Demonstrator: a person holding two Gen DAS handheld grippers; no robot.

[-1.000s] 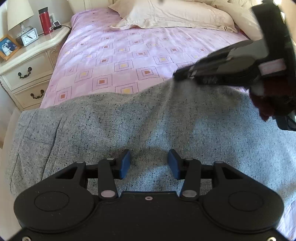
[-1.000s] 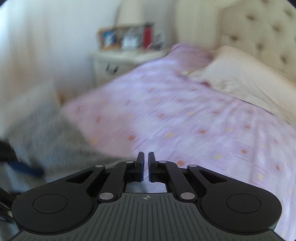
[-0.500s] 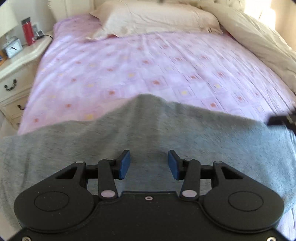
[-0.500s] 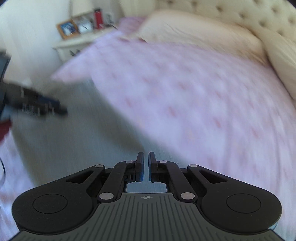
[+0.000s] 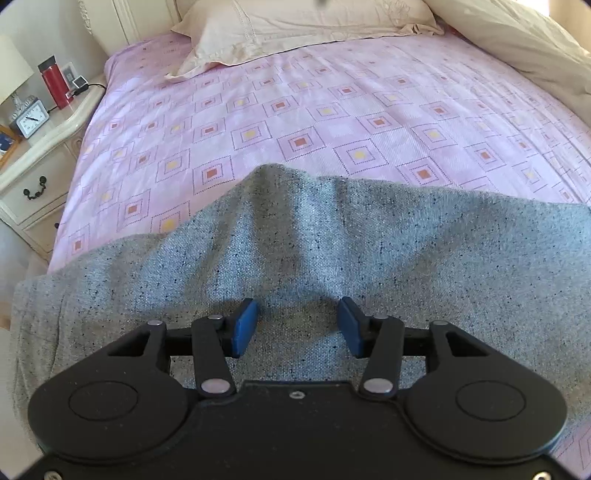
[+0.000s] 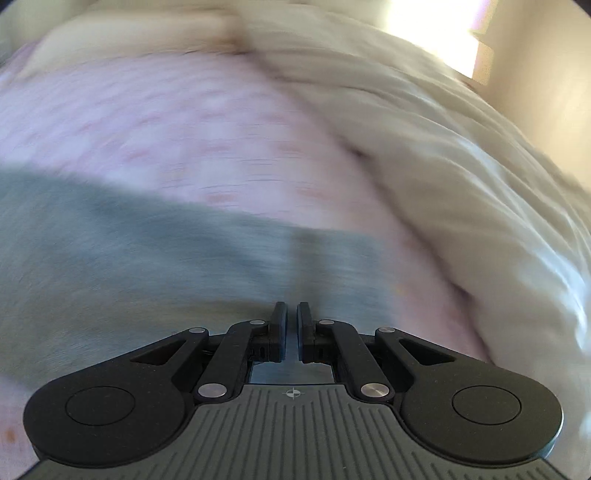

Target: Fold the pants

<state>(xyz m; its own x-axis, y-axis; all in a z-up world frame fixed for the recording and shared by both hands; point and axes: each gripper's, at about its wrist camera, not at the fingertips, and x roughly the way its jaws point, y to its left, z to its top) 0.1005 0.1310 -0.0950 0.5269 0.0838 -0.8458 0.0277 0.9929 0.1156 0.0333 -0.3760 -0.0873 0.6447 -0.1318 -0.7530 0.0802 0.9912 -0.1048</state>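
The grey pants [image 5: 369, 251] lie spread across the near part of the bed, on the pink sheet [image 5: 295, 110] with the square pattern. Their far edge rises to a soft peak near the middle, and shallow folds run down from it toward the camera. In the left wrist view the cloth fills the whole lower half, and it lies under and in front of the left gripper [image 5: 297, 323]. The jaws of this gripper are released and stand apart, with only flat cloth seen in the gap; whether the blue pads [image 5: 244, 325] touch the cloth cannot be told, and they pinch nothing.

The right wrist view is much blurred. There the pants [image 6: 147, 258] show as a grey band across the left and the middle, and their right end lies just in front of the right gripper [image 6: 291, 317]. Its jaws are clenched almost together, with a thin slit between them and no cloth inside.

Further out are cream pillows [image 5: 295, 26] at the head of the bed, a pale duvet [image 6: 461, 166] on the right, and a nightstand [image 5: 33, 147] with a clock [image 5: 31, 118] and a red bottle [image 5: 53, 85] on the left.
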